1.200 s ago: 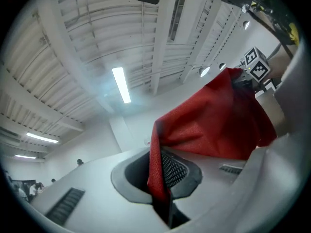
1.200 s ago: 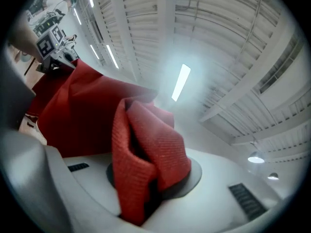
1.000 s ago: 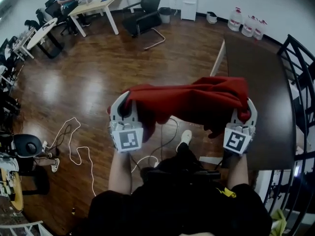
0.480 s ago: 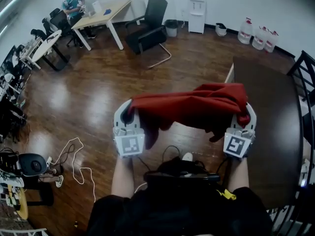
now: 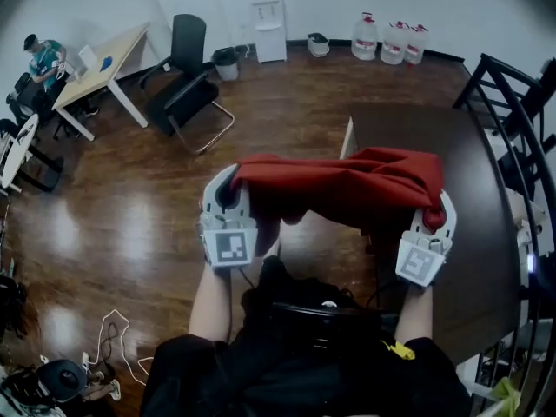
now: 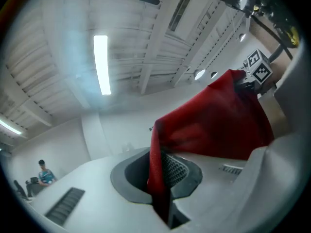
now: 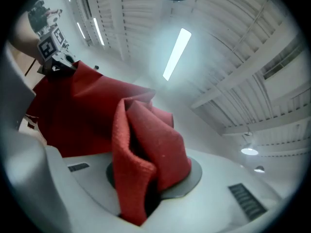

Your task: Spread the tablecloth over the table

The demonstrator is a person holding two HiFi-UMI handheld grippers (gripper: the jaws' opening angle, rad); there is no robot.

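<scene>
A red tablecloth hangs bunched between both grippers in the head view, held above the floor and the near edge of a dark brown table at the right. My left gripper is shut on one thin edge of the cloth. My right gripper is shut on a thick folded bunch of the cloth. In each gripper view the cloth stretches away toward the other gripper, with the ceiling behind.
A black metal chair stands at the table's far right. An office chair, a bin, a water dispenser and water jugs line the back wall. A person sits at a light desk, far left. Cables lie on the wooden floor.
The whole view has swung: the table now sits more squarely ahead at the right, and the desk and chairs have slid left. Both grippers still hold the cloth stretched between them.
</scene>
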